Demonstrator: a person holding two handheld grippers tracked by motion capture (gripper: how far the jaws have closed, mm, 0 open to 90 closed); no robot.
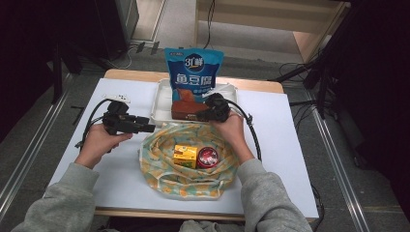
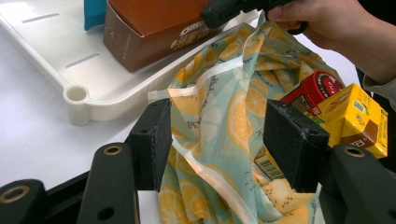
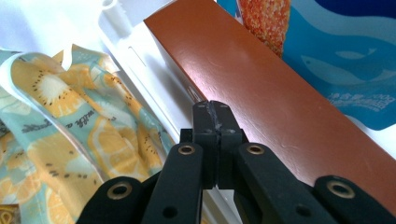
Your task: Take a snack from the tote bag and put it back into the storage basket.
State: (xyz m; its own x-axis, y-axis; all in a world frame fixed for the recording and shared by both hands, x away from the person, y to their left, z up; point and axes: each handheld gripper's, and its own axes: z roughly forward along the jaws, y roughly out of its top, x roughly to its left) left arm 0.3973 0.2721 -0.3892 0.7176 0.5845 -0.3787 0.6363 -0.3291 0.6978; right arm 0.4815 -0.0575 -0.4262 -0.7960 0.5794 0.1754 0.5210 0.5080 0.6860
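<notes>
- Cardboard of the brown Oreo box [image 1: 186, 110] looks stiff and smooth, probably light; its glossy faces could slip between hard pads, so the surest hold would be across the narrow sides near one end, not on an edge or corner.
- Box position: it lies on its side in the white tray [image 1: 162, 99] at the far middle of the table, in front of the upright blue fish-tofu bag [image 1: 193, 72] and just beyond the rim of the lemon-print cloth bag [image 1: 186, 181].
- Right gripper [image 3: 215, 109]: jaws pressed together with nothing between them, the tips resting at or just above the box's near long edge by the tray wall; contact cannot be told for sure. They would have to spread before the box can be taken.
- Left gripper [image 2: 217, 140]: jaws spread wide, with the cloth bag's thin, floppy rim lying between the pads but not pinched.
- Inside the cloth bag sit a yellow drink carton [image 1: 185, 155] and a red round tin [image 1: 207, 157], side by side and touching.
- Soft fabric will sag unless held open, so the box may catch on the rim on its way in.
</notes>
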